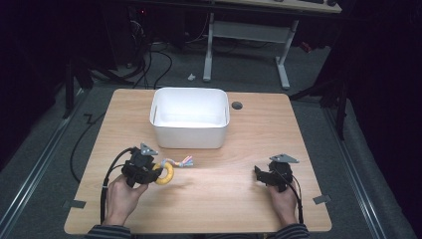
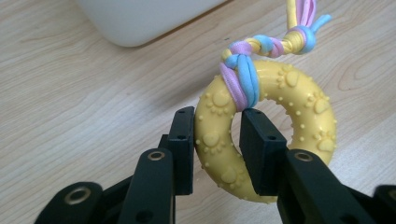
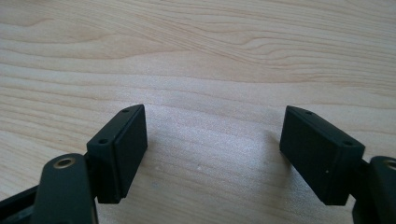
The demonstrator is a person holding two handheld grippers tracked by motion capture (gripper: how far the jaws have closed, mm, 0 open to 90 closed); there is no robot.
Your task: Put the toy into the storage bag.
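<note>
Left tool clenches one yellow ring toy — right tool released; one white bin.

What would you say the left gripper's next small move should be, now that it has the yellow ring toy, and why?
Probably carry the toy up and forward toward the white bin. The left gripper is shut on the yellow ring toy, one finger through its hole, so the grasp looks secure. The bin stands open just beyond it, and the rope tail trails toward it.
</note>
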